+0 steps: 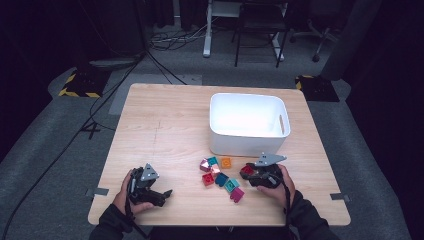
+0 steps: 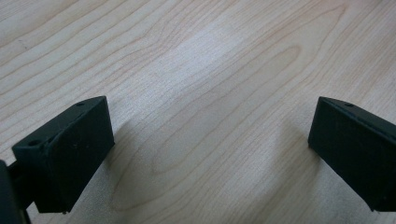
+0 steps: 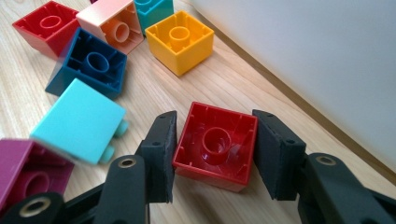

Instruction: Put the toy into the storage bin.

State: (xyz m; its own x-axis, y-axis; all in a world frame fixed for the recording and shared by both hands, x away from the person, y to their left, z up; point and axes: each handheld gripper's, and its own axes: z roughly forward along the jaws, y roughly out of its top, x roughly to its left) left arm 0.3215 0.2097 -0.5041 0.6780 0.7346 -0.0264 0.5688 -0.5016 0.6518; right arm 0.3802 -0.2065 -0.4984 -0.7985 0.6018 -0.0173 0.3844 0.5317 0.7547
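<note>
A red brick (image 3: 215, 144) lies hollow side up on the wooden table (image 1: 165, 125), close to the white bin's wall. My right gripper (image 3: 214, 119) has both black pads against its two sides, so it is shut on it. In the high view that gripper (image 1: 248, 173) sits at the front right with the red brick (image 1: 247, 170) at its tip. My left gripper (image 1: 164, 196) rests at the front left, jaws wide apart. In its own view the left gripper (image 2: 210, 135) has nothing but bare wood between its pads.
Several loose bricks lie left of the right gripper: orange (image 3: 180, 39), dark blue (image 3: 91, 63), light cyan (image 3: 79, 121), peach (image 3: 112, 23), another red (image 3: 44, 25), magenta (image 3: 23, 172). The white bin (image 1: 240, 145) stands just behind them.
</note>
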